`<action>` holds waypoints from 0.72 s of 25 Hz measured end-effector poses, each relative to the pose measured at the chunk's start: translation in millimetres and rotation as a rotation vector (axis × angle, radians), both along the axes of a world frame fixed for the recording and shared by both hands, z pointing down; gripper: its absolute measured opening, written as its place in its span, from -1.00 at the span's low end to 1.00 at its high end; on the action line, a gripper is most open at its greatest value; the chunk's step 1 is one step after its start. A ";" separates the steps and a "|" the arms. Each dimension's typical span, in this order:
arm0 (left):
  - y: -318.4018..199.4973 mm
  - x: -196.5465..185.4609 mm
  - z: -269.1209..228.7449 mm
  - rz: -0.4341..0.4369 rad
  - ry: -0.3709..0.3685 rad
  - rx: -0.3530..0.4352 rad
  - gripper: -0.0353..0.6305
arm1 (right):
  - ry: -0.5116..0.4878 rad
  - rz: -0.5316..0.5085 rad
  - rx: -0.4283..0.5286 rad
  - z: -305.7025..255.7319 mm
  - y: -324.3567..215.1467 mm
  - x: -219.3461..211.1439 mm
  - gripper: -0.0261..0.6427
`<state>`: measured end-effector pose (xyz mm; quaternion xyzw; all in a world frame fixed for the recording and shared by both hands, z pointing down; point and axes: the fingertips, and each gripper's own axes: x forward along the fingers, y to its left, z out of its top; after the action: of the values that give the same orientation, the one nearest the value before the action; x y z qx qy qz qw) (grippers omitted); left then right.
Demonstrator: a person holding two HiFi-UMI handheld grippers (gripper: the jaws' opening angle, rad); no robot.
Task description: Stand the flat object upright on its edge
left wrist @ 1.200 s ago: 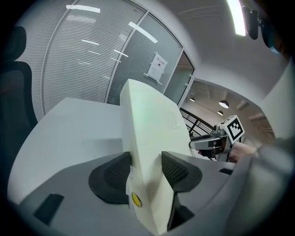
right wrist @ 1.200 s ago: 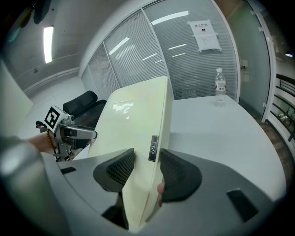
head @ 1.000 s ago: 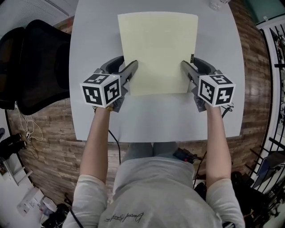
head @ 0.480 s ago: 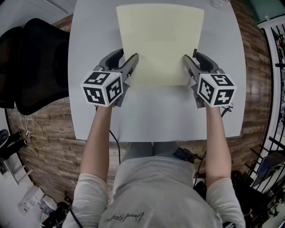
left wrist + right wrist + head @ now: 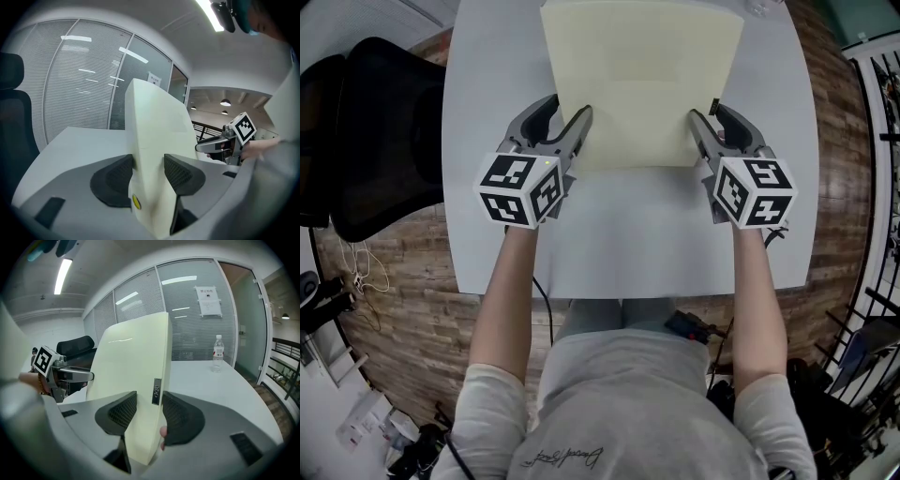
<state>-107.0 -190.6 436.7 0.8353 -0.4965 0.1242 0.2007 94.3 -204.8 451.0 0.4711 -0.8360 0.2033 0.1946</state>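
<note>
As left gripper (image 5: pixel 569 111) and right gripper (image 5: pixel 709 114) fingers clamp board (image 5: pixel 642 75), top edge partly cropped

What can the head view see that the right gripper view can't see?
Only the head view shows the brown wooden floor, the person's grey shirt and the person's arms. Only the right gripper view shows the glass wall with grey blinds, the white paper notice on it and the long ceiling light. Both show the pale yellow flat board held tipped up over the white table, with the left tool clamped on one side edge and the right tool on the other.
</note>
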 end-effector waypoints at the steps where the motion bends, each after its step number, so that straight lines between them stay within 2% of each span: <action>1: -0.1 0.4 -0.4 -0.003 -0.002 0.005 -0.22 | 0.005 0.002 0.008 -1.2 -0.3 0.4 -0.35; 9: 2.5 -2.2 8.4 -0.024 -0.028 0.030 -0.22 | 0.042 0.009 0.061 2.3 0.3 -3.1 -0.35; 18: 6.6 -0.1 0.1 -0.026 -0.057 0.097 -0.22 | 0.058 0.020 0.110 -6.7 5.5 -0.9 -0.36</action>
<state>-107.1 -184.0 436.9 0.8337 -0.5181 0.1214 0.1473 93.4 -199.3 444.3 0.4951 -0.8352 0.1454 0.1904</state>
